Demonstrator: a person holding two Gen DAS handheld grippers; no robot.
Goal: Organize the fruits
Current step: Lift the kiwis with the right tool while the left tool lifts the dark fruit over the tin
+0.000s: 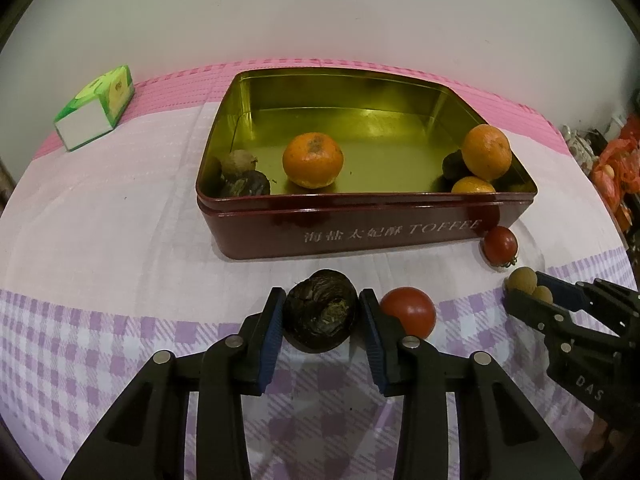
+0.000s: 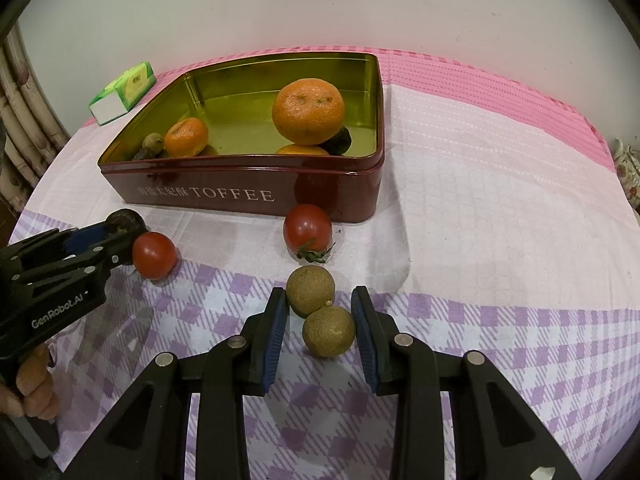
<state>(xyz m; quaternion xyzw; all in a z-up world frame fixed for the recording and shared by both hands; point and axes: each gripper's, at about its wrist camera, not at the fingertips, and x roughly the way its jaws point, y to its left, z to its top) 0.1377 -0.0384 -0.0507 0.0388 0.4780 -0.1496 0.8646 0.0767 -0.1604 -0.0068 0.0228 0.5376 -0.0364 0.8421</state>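
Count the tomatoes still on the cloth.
2: one tomato against the tin's front wall, the other tomato beside the left gripper. None appear hidden.

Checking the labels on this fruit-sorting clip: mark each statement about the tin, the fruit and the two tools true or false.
1. A dark fruit sits on the cloth between the left tool's fingers. True.
2. Two tan round fruits lie between the right tool's fingers. True.
3. Both tomatoes are inside the tin. False: they lie on the cloth in front of it.
4. The tin is empty. False: it holds oranges and some dark fruits.
5. The right tool holds its fruit above the tin. False: it is low over the cloth, in front of the tin.
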